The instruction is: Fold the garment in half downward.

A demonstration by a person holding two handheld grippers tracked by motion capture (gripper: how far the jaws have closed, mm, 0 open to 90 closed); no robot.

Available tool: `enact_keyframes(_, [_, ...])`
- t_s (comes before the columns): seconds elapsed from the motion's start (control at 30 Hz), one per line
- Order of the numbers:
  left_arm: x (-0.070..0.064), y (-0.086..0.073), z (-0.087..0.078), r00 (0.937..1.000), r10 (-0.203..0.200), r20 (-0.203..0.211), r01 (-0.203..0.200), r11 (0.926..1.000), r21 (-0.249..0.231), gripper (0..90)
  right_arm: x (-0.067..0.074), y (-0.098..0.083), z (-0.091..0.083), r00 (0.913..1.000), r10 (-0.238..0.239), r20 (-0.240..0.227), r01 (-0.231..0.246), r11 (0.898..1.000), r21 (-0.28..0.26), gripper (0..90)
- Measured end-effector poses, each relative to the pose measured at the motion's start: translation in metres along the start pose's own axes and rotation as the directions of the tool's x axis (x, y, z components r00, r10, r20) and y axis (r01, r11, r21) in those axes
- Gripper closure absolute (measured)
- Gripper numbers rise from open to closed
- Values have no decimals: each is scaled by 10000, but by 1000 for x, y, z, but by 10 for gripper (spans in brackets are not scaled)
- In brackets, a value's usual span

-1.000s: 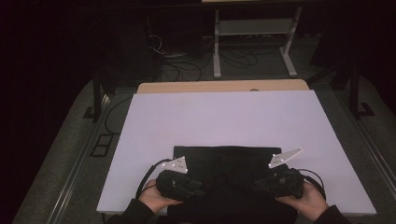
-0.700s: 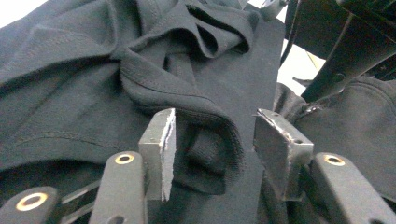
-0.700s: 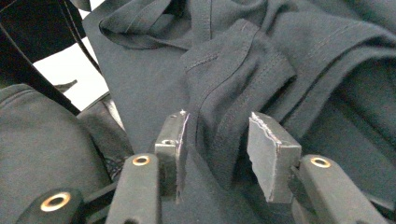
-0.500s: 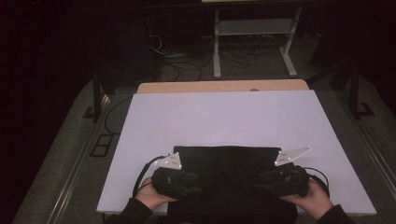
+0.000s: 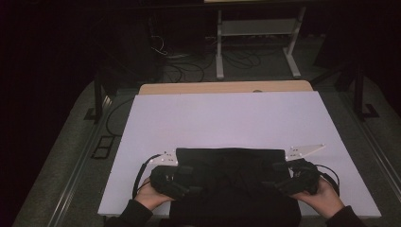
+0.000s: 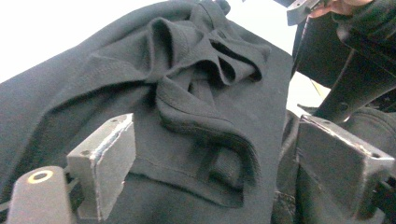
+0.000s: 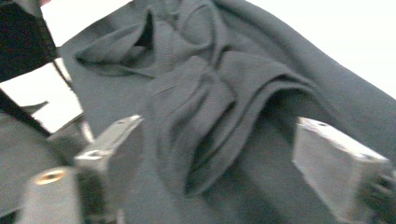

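A black garment (image 5: 234, 182) lies folded at the near edge of the white table (image 5: 227, 120), hanging over the front. My left gripper (image 5: 189, 177) rests on its left side and my right gripper (image 5: 280, 176) on its right side, each held by a hand. In the left gripper view the jaws stand wide apart over rumpled folds of the garment (image 6: 196, 93), and my left gripper (image 6: 210, 163) is open. In the right gripper view the garment (image 7: 210, 107) bunches between the spread jaws of my open right gripper (image 7: 219, 163).
A wooden table edge (image 5: 227, 87) shows behind the white top. A metal stand (image 5: 255, 42) and cables (image 5: 179, 66) sit on the dark floor beyond. Bare white table stretches ahead of the garment.
Both grippers have shifted slightly toward the near edge over the garment. The garment's far edge now lies straighter.
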State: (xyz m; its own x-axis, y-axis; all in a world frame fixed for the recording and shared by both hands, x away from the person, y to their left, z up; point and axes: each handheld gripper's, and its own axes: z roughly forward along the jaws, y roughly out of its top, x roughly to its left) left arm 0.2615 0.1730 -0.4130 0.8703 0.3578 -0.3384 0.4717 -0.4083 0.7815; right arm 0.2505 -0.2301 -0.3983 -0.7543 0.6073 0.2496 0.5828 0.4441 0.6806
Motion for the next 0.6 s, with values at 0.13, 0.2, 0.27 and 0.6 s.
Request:
enact_keyframes(0.13, [0,0,1,9993,43,-365,-43,10000,14,3,-3,1,-2,9993,127,360,-127,9999,-1,0])
enact_keyframes(0.2, [1,2,0,9992,52,-404,-53,10000,-20,0,-5,2,-4,9995,116,287,-113,9999,-123,0])
enact_keyframes(0.27, [2,3,-2,9990,59,-442,-64,9999,-114,0,-7,2,-7,9995,98,293,-93,9998,-186,0])
enact_keyframes(0.6, [11,17,-19,9957,208,-906,-250,9987,-454,0,-21,7,-25,9995,47,322,-27,9981,-614,0])
